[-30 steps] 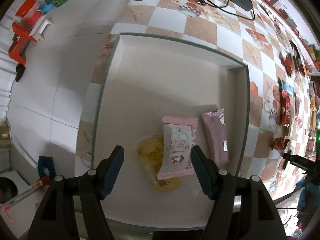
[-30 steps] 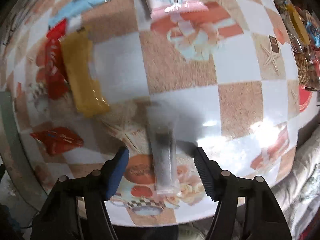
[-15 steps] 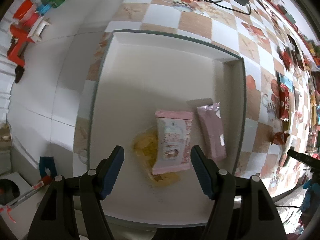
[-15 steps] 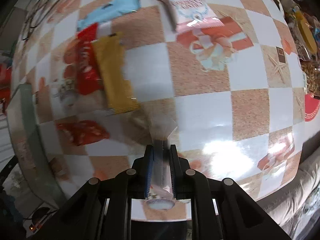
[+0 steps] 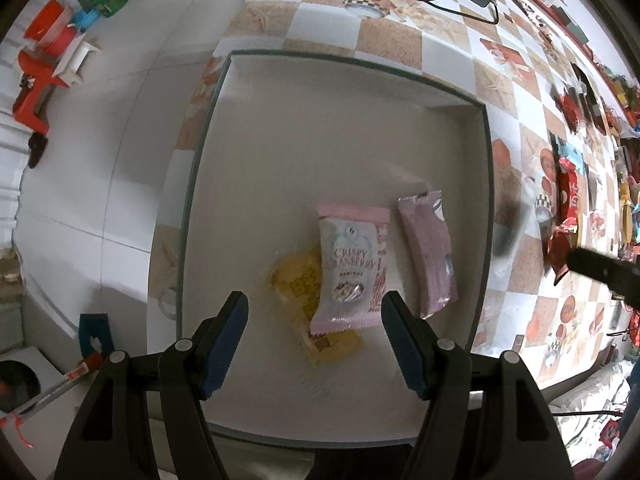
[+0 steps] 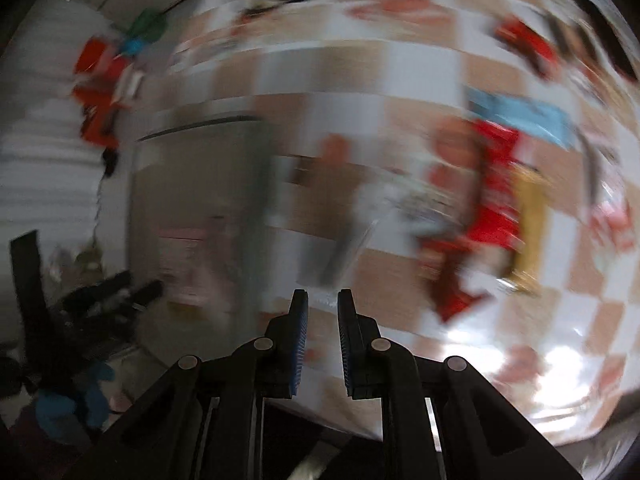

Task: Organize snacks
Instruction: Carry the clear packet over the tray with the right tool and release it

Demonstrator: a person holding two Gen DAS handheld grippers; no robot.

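Right wrist view is badly smeared, but we can read the essentials. The right gripper [image 6: 322, 296] has its fingers pinched nearly together on one end of a clear-wrapped dark bar [image 6: 346, 240], which juts forward out of the jaws above the checkered table [image 6: 420, 276], just off the right edge of the tray [image 6: 192, 184]. The grip looks like it is on wrapper only, not on the bar body.

Left gripper [image 5: 315, 300] hangs over the tray's near edge with its fingers spread wide and nothing between them. Below it lie a pink cranberry packet [image 5: 352, 272], partly on top of a yellow packet [image 5: 296, 284], and a mauve bar [image 5: 428, 252] just beside them towards the right wall.

Our read of the step: carry the bar into the tray. To do it well:
- Clear the right wall with the dangling end, not just the fingertips.
- Aim for the bare far half of the tray; the near right corner is crowded.
- Lay it parallel to the mauve bar and let go low, so it doesn't bounce.
- Keep the two grippers apart over the near edge.

Risk: film grip may slip under a fast swing.

Plenty left on the table: red packets [image 6: 496, 184], a yellow bar [image 6: 528, 232], a blue packet [image 6: 520, 114].
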